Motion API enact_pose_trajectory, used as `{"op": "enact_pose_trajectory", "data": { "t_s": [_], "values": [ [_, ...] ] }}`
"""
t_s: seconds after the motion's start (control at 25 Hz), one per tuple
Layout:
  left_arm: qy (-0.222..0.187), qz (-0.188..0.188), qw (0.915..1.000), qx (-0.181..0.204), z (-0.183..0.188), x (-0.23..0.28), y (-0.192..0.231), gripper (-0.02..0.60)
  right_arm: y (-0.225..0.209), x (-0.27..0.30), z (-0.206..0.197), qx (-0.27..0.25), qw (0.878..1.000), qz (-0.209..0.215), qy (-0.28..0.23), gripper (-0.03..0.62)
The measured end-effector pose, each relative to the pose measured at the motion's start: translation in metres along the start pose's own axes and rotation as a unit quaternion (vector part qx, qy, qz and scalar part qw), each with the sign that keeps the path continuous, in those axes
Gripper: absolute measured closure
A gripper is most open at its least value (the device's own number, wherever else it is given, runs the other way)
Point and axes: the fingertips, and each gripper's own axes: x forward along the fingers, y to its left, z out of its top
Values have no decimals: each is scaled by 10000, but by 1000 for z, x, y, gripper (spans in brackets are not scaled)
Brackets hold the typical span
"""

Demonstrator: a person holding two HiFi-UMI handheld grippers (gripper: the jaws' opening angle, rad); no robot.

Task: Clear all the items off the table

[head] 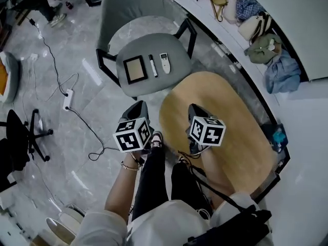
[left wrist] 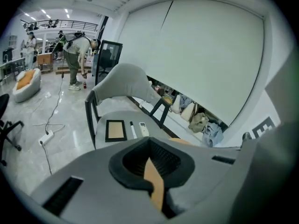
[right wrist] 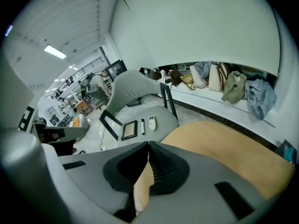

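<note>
Looked pretty much done to me: worktop (head: pixel 230 117) bare, with the frame (head: pixel 135 69), marker (head: pixel 152 65) and remote (head: pixel 164 63) on the chair (head: pixel 179 44) at 12 o'clock. My left gripper (head: pixel 137 106) and right gripper (head: pixel 195 108) were both closed on nothing. I'd guess the next move was just a final check.

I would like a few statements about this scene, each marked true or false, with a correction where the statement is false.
1. A picture frame, a marker and a remote lie on the chair seat. True.
2. The marker lies between the picture frame and the remote. True.
3. The remote lies on the wooden table. False: it lies on the chair seat.
4. The right gripper holds the marker. False: its jaws are together with nothing between them.
5. The left gripper has its jaws wide apart. False: they are together and hold nothing.
6. Several bags sit along the ledge by the wall. True.
</note>
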Motion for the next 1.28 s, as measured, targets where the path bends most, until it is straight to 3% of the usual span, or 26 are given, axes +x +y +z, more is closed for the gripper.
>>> {"op": "enact_pose_trajectory", "data": {
  "t_s": [0.32,0.64,0.8,1.28],
  "values": [
    [-370,242,9990,21,-5,-138,-86,574,18,-159,-5,-656,9972,133,-332,568],
    [-766,-154,9963,363,14,-203,-135,574,26,-243,26,-1029,9908,-62,-882,568],
    [-907,-296,9933,648,26,-223,-135,574,46,-254,27,-910,9909,15,-991,568],
    [-872,-146,9953,386,28,-241,-82,574,92,-251,28,-1146,9881,-38,-1026,571]
  ]
}}
